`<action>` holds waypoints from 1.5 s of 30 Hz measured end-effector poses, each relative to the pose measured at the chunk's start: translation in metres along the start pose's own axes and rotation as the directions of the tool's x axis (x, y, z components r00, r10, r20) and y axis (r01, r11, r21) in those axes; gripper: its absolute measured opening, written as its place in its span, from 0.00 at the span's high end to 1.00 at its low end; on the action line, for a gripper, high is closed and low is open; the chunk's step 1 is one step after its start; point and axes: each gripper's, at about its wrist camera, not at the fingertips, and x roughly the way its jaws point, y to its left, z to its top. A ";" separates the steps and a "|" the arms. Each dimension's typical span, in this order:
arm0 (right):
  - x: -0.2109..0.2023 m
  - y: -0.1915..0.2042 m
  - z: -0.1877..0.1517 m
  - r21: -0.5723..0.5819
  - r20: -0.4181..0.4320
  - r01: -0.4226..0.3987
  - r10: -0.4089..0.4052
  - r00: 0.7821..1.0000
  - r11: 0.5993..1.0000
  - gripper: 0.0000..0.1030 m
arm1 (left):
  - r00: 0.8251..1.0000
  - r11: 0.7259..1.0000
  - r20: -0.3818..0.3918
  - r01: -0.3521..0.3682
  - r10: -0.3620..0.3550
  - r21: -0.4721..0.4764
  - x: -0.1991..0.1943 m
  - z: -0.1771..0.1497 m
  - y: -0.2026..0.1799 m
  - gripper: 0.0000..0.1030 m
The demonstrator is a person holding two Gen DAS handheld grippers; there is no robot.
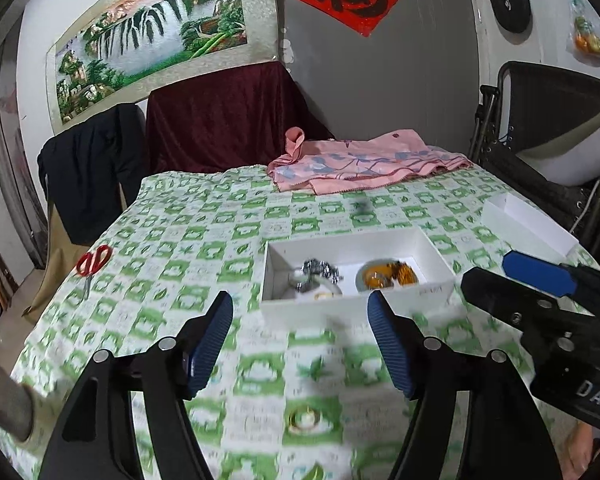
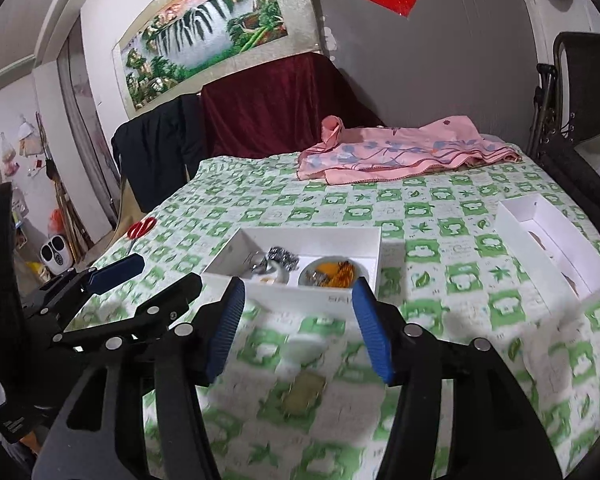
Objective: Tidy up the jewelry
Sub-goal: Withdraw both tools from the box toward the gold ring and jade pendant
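Note:
A white open box (image 1: pixel 340 304) (image 2: pixel 292 294) sits on the green-checked tablecloth. It holds silver jewelry (image 1: pixel 318 272) (image 2: pixel 278 260) on the left and a small dish of orange and gold pieces (image 1: pixel 388 274) (image 2: pixel 334 272) on the right. My left gripper (image 1: pixel 300 344) is open and empty, just in front of the box. A gold ring (image 1: pixel 306 420) lies on the cloth below it. My right gripper (image 2: pixel 298 328) is open and empty, also before the box, above a blurred greenish-gold piece (image 2: pixel 304 396). Each gripper shows in the other's view, the right (image 1: pixel 540 276) and the left (image 2: pixel 116 272).
A second white box or lid (image 1: pixel 528 228) (image 2: pixel 552 248) lies at the right. Red-handled scissors (image 1: pixel 92 262) (image 2: pixel 140 230) lie at the table's left edge. A pink cloth (image 1: pixel 360 164) (image 2: pixel 404 156) lies at the far side. A black chair (image 1: pixel 548 128) stands at the right.

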 end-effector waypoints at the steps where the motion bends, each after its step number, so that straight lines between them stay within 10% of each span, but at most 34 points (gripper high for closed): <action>1: -0.004 0.002 -0.003 -0.005 0.004 0.002 -0.002 1.000 1.000 0.44 | 1.000 1.000 0.000 -0.003 0.003 0.002 -0.004 -0.004 0.000 0.32; 19: -0.032 0.020 -0.047 -0.016 0.004 -0.002 0.002 1.000 1.000 0.29 | 0.995 0.995 0.040 -0.093 0.091 0.040 -0.049 -0.045 -0.005 0.12; 34: 0.006 -0.002 -0.069 0.037 -0.148 -0.014 0.019 0.989 0.999 0.24 | 0.989 0.991 -0.136 -0.066 0.050 -0.114 -0.004 -0.067 0.051 0.11; 45: 0.063 0.015 -0.064 -0.095 -0.321 0.055 -0.083 0.943 0.994 0.78 | 0.992 0.997 -0.119 -0.047 0.040 -0.054 -0.005 -0.069 0.041 0.11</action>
